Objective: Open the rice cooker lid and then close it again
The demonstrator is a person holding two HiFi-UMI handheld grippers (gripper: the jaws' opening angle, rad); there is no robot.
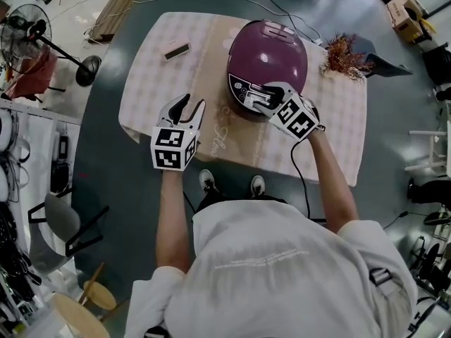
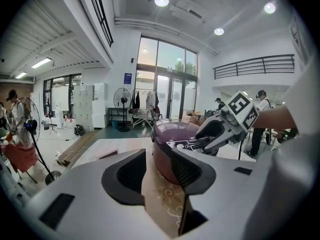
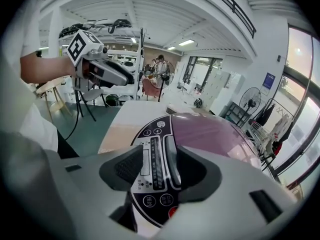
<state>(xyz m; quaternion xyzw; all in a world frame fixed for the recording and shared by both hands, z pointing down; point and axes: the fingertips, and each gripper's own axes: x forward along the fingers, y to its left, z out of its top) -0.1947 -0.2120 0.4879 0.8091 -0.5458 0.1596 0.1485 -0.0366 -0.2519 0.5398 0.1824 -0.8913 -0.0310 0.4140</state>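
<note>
The purple rice cooker (image 1: pixel 271 55) stands on the table with its lid down. Its black control panel (image 1: pixel 243 90) faces me. My right gripper (image 1: pixel 264 103) hovers over that panel, pointing steeply down. In the right gripper view its jaws stand apart over the panel (image 3: pixel 150 156) and the silver release bar (image 3: pixel 170 154), pressing on nothing. My left gripper (image 1: pixel 189 108) hangs open to the left of the cooker, above the table runner, with only cloth showing between its fingers (image 2: pixel 185 171). The cooker (image 2: pixel 170 134) and the right gripper (image 2: pixel 220 131) show in the left gripper view.
The table (image 1: pixel 151 83) carries a checked cloth and a beige runner. A small dark box (image 1: pixel 177 51) lies at its far left, dried flowers (image 1: pixel 343 55) at the far right. A black cable (image 1: pixel 299 171) hangs off the near edge. A floor fan (image 1: pixel 28 30) stands to the left.
</note>
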